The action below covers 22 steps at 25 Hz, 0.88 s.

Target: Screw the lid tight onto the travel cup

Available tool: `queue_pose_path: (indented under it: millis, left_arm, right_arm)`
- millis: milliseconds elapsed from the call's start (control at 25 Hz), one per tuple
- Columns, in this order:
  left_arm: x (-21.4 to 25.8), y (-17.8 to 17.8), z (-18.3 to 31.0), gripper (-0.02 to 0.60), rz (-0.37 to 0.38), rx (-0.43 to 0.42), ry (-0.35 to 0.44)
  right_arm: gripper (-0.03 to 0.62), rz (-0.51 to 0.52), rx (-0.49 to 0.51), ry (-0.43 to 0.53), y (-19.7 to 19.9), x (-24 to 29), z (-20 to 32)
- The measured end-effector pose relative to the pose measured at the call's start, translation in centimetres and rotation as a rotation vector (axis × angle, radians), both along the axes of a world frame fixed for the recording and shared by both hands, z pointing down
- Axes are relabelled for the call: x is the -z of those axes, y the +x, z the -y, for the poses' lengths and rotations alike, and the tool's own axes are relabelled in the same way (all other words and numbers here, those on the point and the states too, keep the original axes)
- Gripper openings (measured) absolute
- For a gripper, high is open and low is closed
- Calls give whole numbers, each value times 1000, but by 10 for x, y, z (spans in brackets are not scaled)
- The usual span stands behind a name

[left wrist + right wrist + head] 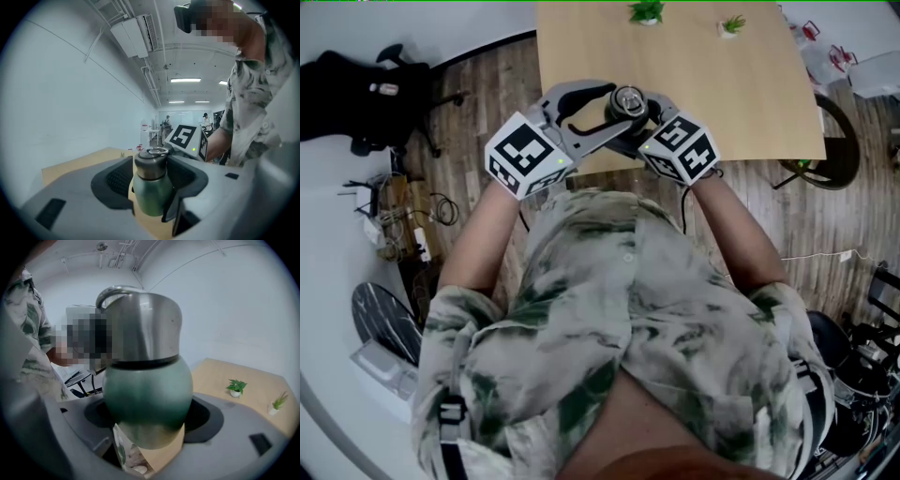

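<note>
The travel cup (147, 394), green with a steel lid (143, 324) on top, stands upright in the upper middle of the head view, over the near edge of a light wooden table (722, 103). The right gripper (147, 423) is clamped on the cup's round green belly, which fills the centre of the right gripper view. The left gripper (151, 180) has its jaws closed against the lid and the shoulder just under it, with its dark pads (117, 178) touching on both sides. Both marker cubes sit below the cup in the head view. Two small potted plants (648, 11) (732, 25) stand at the table's top edge. A patterned shirt (619, 319) fills the lower frame.
</note>
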<state>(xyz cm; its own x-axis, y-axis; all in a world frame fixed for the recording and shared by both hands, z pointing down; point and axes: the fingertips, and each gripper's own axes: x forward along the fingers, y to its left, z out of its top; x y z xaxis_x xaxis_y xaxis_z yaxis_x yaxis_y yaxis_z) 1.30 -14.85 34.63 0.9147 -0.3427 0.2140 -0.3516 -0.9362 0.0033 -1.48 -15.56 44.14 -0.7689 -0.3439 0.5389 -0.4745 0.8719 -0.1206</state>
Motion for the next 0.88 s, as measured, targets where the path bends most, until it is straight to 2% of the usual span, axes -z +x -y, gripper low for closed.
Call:
queue_pose_path:
  millis: [280,880]
  left_arm:
    - [13,-23,10,233,-25,53,11]
    - [-24,-85,33,127,36,357,-94]
  right_arm:
    - [405,9,-54,-13,11,-5,6]
    - [405,17,-107,-3,33,0,6]
